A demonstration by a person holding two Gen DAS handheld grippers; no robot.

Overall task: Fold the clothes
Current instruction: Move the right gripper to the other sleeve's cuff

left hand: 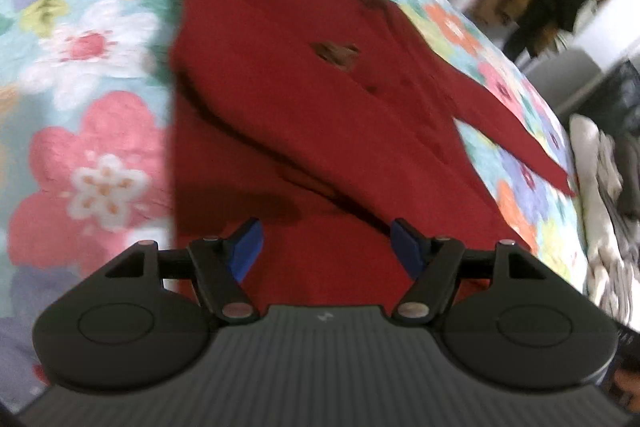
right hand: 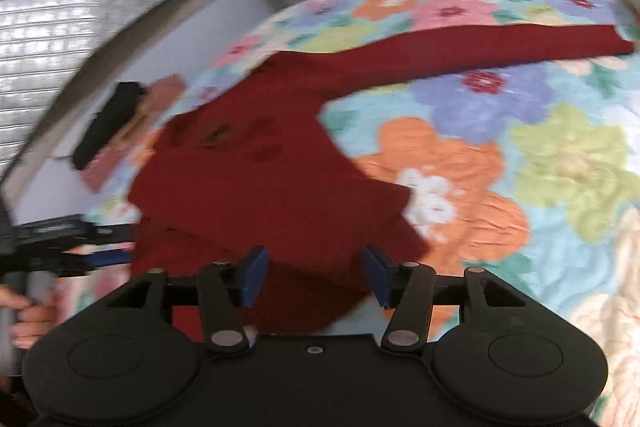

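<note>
1. The red garment (left hand: 304,99) is lying partly folded on the floral bedspread (left hand: 92,75).
2. Left gripper (left hand: 326,247) and right gripper (right hand: 316,277) are hovering released, empty.
3. One sleeve (right hand: 480,45) is seemingly trailing sideways; it is needing a grip near the cuff.

Red garment (left hand: 304,115), partly folded, flat on floral bedspread (left hand: 92,131), one sleeve (right hand: 480,45) stretched out
</note>
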